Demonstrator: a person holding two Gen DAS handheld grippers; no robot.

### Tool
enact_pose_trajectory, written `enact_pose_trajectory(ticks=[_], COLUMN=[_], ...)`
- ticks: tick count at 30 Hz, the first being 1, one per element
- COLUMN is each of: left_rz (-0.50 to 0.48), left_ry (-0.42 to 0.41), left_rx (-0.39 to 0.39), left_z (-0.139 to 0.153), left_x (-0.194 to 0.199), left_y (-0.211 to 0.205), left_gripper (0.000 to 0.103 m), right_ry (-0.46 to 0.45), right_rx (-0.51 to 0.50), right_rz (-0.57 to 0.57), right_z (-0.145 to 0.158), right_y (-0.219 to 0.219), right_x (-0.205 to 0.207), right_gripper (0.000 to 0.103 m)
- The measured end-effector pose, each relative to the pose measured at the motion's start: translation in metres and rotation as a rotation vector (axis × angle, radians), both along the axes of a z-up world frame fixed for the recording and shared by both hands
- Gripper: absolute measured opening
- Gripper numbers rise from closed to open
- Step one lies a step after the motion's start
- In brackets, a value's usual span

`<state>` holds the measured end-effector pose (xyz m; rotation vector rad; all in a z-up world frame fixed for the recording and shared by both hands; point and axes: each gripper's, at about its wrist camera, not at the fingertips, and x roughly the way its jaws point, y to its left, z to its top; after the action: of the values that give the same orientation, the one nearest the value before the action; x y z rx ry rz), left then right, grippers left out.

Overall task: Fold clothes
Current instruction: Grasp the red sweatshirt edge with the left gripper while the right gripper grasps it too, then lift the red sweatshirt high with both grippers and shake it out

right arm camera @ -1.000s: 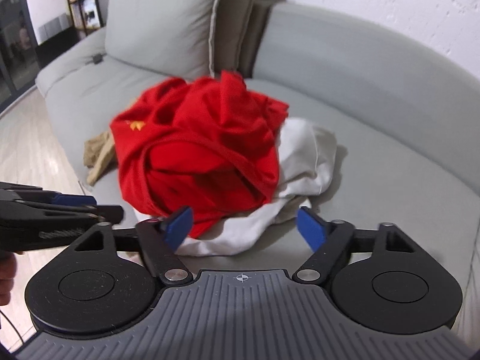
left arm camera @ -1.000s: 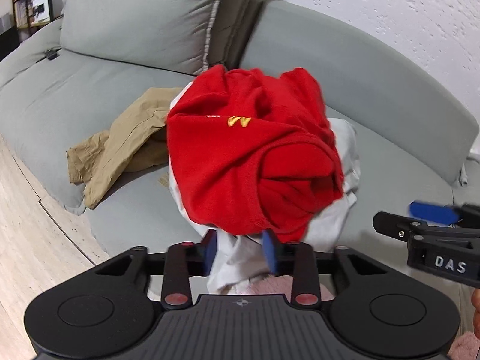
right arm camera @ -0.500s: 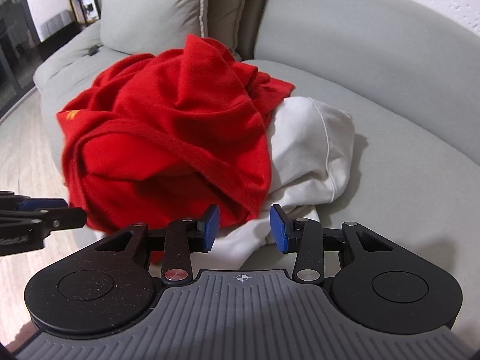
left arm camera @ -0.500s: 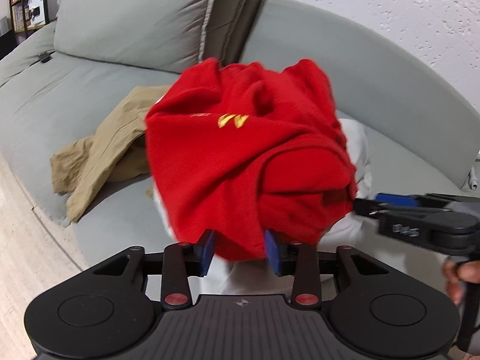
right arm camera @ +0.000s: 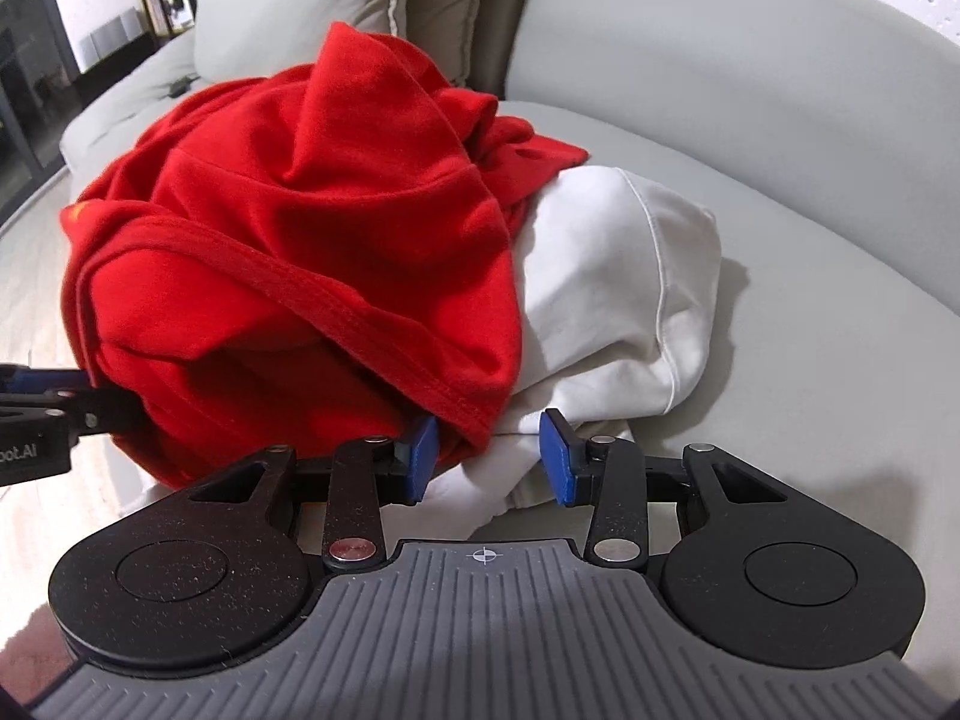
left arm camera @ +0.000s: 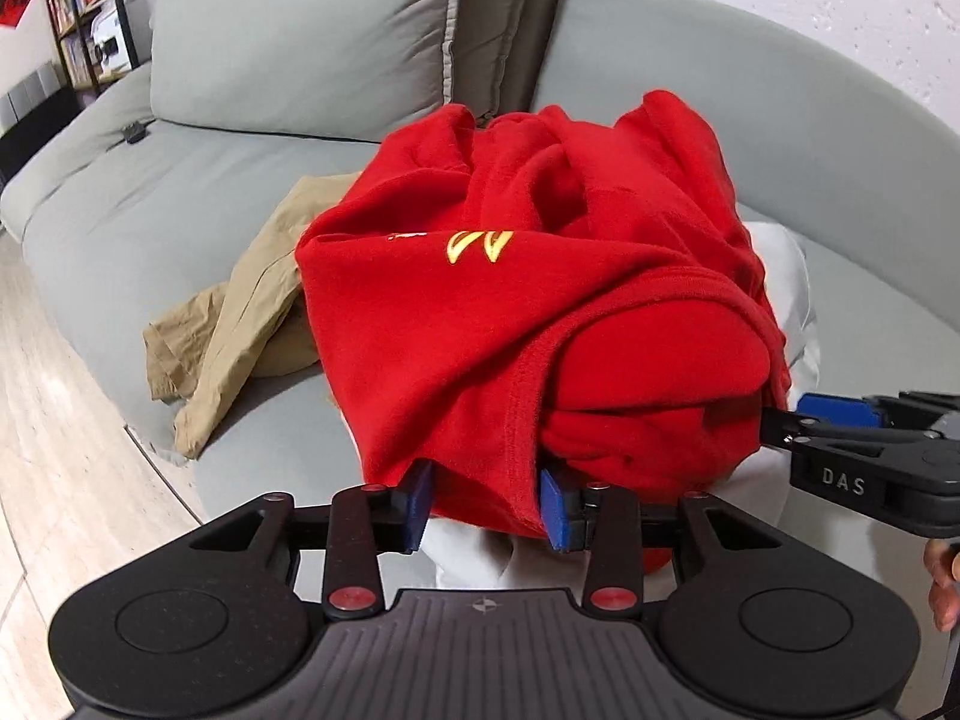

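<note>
Since a second ago your right hand-held gripper (right arm camera: 487,456) has narrowed from wide open to a partial gap and moved in on the pile; your left hand-held gripper (left arm camera: 486,504) has kept about the same gap and pushed closer under the red shirt (left arm camera: 528,324). Left: jaws parted, the shirt's lower hem hangs between the blue pads (left arm camera: 555,510), but you can't tell whether they pinch it. Right: jaws parted too, the red hem corner just beside the left pad and white cloth in the gap, no clamping visible. The red shirt sits bunched on top of the white garment (right arm camera: 612,276) on the grey sofa (left arm camera: 168,228), yellow logo (left arm camera: 480,246) facing the left camera. In the left view your right gripper's tip touches the shirt at 3 o'clock; in the right view your left gripper comes in at 9 o'clock against the red fabric. Tan garment (left arm camera: 240,324) lies crumpled at 9 o'clock of the shirt, partly under its edge. Back cushion (left arm camera: 300,30) at 11 o'clock, bookshelf (left arm camera: 78,6) far off at 10 o'clock.
</note>
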<state>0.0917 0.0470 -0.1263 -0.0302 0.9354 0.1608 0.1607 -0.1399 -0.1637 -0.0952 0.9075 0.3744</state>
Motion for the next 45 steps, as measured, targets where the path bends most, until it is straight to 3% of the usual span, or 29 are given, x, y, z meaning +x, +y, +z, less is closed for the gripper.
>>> enact_pose_trajectory(ticks=[2, 3, 4, 6, 8, 12, 18, 21, 23, 26, 27, 29, 31, 36, 38, 41, 43, 45], left_rz=[-0.004, -0.007, -0.011, -0.014, -0.010, 0.013, 0.043, 0.017, -0.032, -0.123, -0.148, -0.230, -0.305, -0.447, -0.505, -0.594, -0.677, -0.782], left_ry=[0.000, -0.001, -0.002, -0.010, -0.034, -0.087, -0.358, -0.490, -0.586, -0.710, -0.749, -0.867, -0.938, -1.123, -1.156, -1.141, -1.067, -0.939], left_rx=[0.035, 0.046, 0.056, 0.063, 0.083, 0.115, 0.219, 0.253, 0.243, 0.210, 0.221, 0.221, 0.178, 0.160, 0.116, 0.050, 0.029, 0.012], left_z=[-0.003, -0.003, -0.002, 0.002, 0.013, 0.037, 0.118, 0.163, 0.209, 0.275, 0.288, 0.332, 0.369, 0.414, 0.427, 0.421, 0.404, 0.372], left_x=[0.001, 0.001, 0.000, -0.005, -0.016, -0.037, -0.074, -0.080, -0.078, -0.075, -0.078, -0.091, -0.103, -0.134, -0.149, -0.151, -0.137, -0.108], left_y=[-0.004, -0.004, -0.004, -0.002, 0.004, 0.016, 0.021, 0.018, 0.012, -0.004, -0.011, -0.034, -0.057, -0.112, -0.124, -0.132, -0.136, -0.147], left_gripper=[0.037, 0.029, 0.019, 0.009, 0.006, 0.005, 0.005, 0.005, 0.005, 0.005, 0.005, 0.005, 0.005, 0.006, 0.006, 0.006, 0.006, 0.006], right_ry=[-0.013, -0.024, -0.033, -0.023, 0.006, -0.039, -0.193, -0.360, -0.472, -0.641, -0.663, -0.799, -0.892, -1.064, -1.099, -1.101, -1.044, -0.960], right_rx=[-0.016, -0.037, -0.054, -0.077, -0.049, 0.013, 0.070, 0.046, 0.014, 0.008, 0.012, 0.036, 0.032, 0.034, 0.023, 0.011, 0.031, 0.031], right_rz=[0.026, 0.032, 0.031, 0.022, -0.014, -0.030, -0.041, -0.025, -0.020, -0.072, -0.084, -0.150, -0.197, -0.320, -0.353, -0.380, -0.381, -0.402], right_z=[-0.005, -0.006, -0.006, -0.003, 0.006, 0.043, 0.120, 0.183, 0.223, 0.301, 0.313, 0.376, 0.415, 0.491, 0.509, 0.520, 0.511, 0.483], right_y=[0.006, 0.009, 0.010, 0.011, 0.006, -0.007, -0.008, 0.005, 0.008, -0.005, -0.009, -0.036, -0.056, -0.110, -0.126, -0.146, -0.161, -0.170], right_x=[0.002, 0.003, 0.004, 0.007, 0.008, -0.011, -0.049, -0.070, -0.083, -0.101, -0.105, -0.135, -0.162, -0.239, -0.266, -0.298, -0.310, -0.299], right_gripper=[0.043, 0.037, 0.023, 0.004, 0.002, 0.001, 0.001, 0.001, 0.001, 0.001, 0.001, 0.001, 0.001, 0.001, 0.001, 0.001, 0.002, 0.001])
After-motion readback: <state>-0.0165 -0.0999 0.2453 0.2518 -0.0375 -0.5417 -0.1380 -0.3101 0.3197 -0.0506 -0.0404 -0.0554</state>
